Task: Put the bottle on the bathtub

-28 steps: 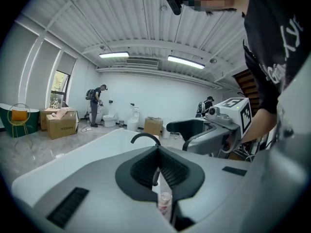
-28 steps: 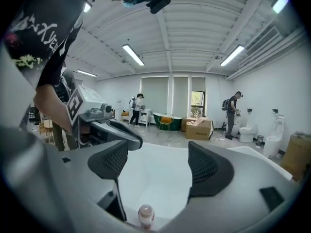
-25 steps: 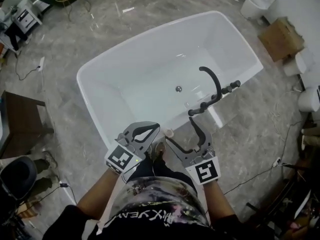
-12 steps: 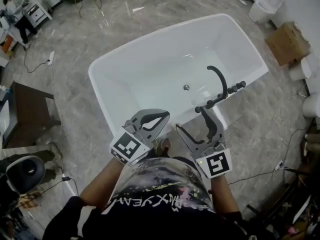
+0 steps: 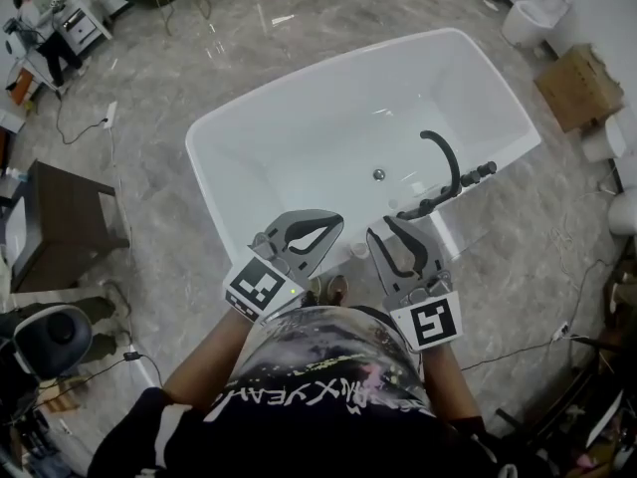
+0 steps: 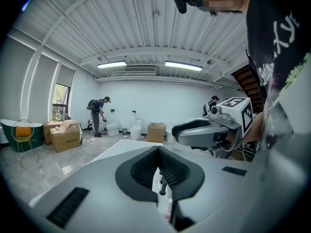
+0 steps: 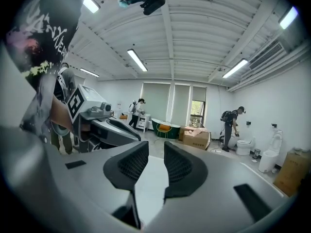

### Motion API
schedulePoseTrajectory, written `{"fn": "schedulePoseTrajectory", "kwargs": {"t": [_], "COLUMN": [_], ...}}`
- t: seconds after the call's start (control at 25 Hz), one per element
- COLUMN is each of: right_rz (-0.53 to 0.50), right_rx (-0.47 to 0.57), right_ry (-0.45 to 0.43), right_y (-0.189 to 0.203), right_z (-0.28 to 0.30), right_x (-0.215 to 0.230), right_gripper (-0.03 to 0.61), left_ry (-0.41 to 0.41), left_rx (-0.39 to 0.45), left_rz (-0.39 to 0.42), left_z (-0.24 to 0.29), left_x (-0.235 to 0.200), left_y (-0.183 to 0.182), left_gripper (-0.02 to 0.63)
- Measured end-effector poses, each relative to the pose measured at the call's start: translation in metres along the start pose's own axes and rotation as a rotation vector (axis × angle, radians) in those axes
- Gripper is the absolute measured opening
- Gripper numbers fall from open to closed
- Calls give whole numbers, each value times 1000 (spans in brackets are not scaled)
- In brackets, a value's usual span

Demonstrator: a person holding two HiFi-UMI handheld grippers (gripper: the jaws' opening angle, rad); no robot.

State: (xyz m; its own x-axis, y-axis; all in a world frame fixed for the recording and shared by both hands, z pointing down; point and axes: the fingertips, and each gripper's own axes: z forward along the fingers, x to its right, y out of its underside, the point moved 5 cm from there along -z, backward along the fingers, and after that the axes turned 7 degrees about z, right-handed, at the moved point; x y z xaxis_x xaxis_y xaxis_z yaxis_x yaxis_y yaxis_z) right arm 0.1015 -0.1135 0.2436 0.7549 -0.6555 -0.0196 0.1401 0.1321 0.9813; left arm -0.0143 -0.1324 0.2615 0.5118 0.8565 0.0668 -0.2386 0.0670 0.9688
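Observation:
The white bathtub [image 5: 299,137] fills the middle of the head view, its near rim just in front of me. A small pale bottle [image 5: 358,251] stands on that rim between the two grippers. My left gripper [image 5: 317,237] hovers left of the bottle, its jaws shut with nothing in them. My right gripper [image 5: 383,232] hovers to the bottle's right; in the right gripper view [image 7: 156,165] its pads stand a narrow gap apart, empty, with the white tub showing through. The left gripper view [image 6: 158,166] shows the pads touching at the tips.
A black faucet [image 5: 443,172] rises from the tub's right rim, close to my right gripper. The drain [image 5: 378,175] sits in the tub floor. A cardboard box [image 5: 577,86] and toilets [image 5: 537,13] stand at right, a dark table [image 5: 60,227] at left. Cables cross the floor.
My right gripper's jaws have drawn in from wide open to a narrow gap. Both grippers have edged toward the tub rim, and the bottle now shows between them.

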Motion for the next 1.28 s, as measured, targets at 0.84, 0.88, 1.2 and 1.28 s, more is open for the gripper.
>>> {"fn": "schedulePoseTrajectory", "kwargs": {"t": [0.84, 0.88, 1.2, 1.28], "right_rz": [-2, -6, -17, -14], "right_rx": [16, 17, 19, 11], "right_ry": [-109, -109, -109, -106], "right_y": [-15, -16, -18, -16], "right_z": [14, 14, 12, 11], "right_x": [-31, -30, -32, -32], "right_gripper": [2, 2, 2, 2], "left_ry": [-1, -2, -2, 0], "left_rx": [0, 3, 5, 6], "left_rz": [11, 13, 13, 11], "left_z": [-16, -16, -17, -17], "left_x": [-10, -10, -10, -9], "left_y": [3, 2, 3, 4], "left_gripper": [11, 11, 11, 11]}}
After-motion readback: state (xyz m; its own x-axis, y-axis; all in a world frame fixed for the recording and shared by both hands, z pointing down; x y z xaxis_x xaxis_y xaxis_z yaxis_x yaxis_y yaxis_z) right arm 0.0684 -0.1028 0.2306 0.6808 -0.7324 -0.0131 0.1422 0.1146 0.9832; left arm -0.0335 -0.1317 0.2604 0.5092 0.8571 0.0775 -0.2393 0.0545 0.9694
